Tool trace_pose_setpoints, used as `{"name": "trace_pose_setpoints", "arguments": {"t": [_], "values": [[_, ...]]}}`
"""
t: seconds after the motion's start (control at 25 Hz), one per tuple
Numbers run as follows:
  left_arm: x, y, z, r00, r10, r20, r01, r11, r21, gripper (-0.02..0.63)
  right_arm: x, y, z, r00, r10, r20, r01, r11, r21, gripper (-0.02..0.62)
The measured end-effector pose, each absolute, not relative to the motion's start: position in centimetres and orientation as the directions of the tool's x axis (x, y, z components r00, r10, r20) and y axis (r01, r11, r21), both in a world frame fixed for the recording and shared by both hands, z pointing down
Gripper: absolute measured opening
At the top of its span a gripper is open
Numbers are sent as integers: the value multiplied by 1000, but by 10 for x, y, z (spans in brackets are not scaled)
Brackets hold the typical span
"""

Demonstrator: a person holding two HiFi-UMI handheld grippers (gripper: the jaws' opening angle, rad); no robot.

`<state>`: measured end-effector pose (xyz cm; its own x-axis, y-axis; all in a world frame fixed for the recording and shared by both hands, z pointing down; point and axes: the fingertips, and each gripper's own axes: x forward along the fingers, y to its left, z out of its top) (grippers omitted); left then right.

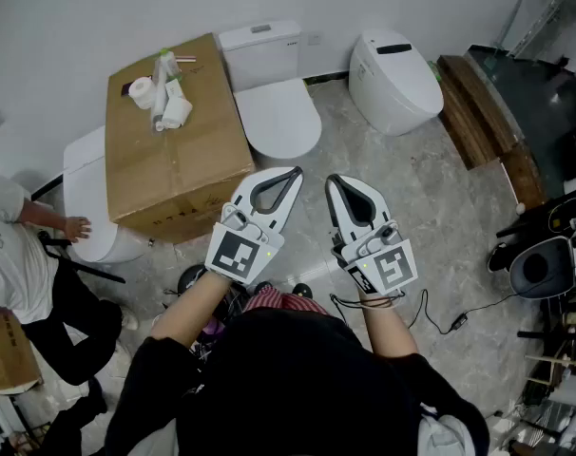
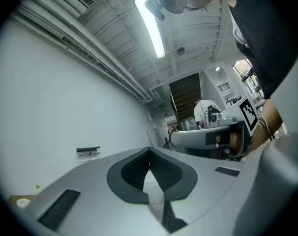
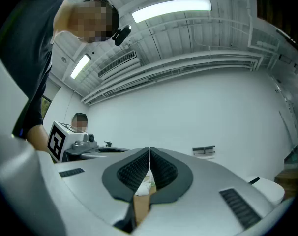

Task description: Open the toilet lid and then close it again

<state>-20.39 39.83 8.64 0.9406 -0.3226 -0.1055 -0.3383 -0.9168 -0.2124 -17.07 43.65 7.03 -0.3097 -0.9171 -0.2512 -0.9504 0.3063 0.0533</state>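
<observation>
Lid: the toilet lid (image 1: pixel 278 120) lies flat down on the middle toilet, far from me, in front of its tank (image 1: pixel 259 50).
Left gripper (image 1: pixel 297 171): clenched, tips meeting, nothing between them. It is held in the air on my side of the toilet, apart from the lid.
Right gripper (image 1: pixel 329 179): also clenched and empty, just beside the left one and also clear of the lid.
Progress: with the lid down and neither tool touching it, I judge this to be one end of the job. Either the lift has not begun or the lid is already shut again, and the pictures alone do not tell me which.
Left to do, if at the start: reach far to the lid's front edge, raise it toward the tank, then lower it.
Bowl: covered by the lid, so its inside is hidden.
Box (image 1: pixel 174 150): a closed cardboard box left of the toilet, its contents not visible.
On the box: two paper rolls (image 1: pixel 141 91) and a bottle (image 1: pixel 164 69) lie at its far end.
Other toilets: one on the right (image 1: pixel 394 79) with its lid down, and one on the left (image 1: pixel 86 193) partly hidden by the box, its bowl not visible.
Person (image 1: pixel 22 245): at the left, with a hand resting on the left toilet.
</observation>
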Motion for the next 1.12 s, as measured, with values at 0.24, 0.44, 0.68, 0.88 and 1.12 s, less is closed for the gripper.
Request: {"name": "trace_pose_setpoints", "arguments": {"t": [0.24, 0.44, 0.68, 0.88, 1.12], "values": [[-204, 401, 87, 941, -324, -100, -339, -914, -225, 8, -170, 438, 71, -313, -916, -251, -949, 311, 51, 20], [-204, 402, 86, 940, -326, -99, -340, -915, -217, 8, -167, 439, 71, -296, -919, -261, -954, 300, 28, 20], [-196, 399, 89, 939, -327, -102, -342, -913, -221, 8, -157, 439, 74, -295, -920, -257, -954, 297, 33, 20], [-179, 399, 93, 939, -332, -94, -344, -915, -210, 8, -140, 441, 74, -298, -918, -262, -953, 301, 31, 21], [-148, 405, 90, 934, -343, -103, -358, -909, -215, 8, -109, 447, 73, -317, -909, -272, -947, 319, 36, 21]]}}
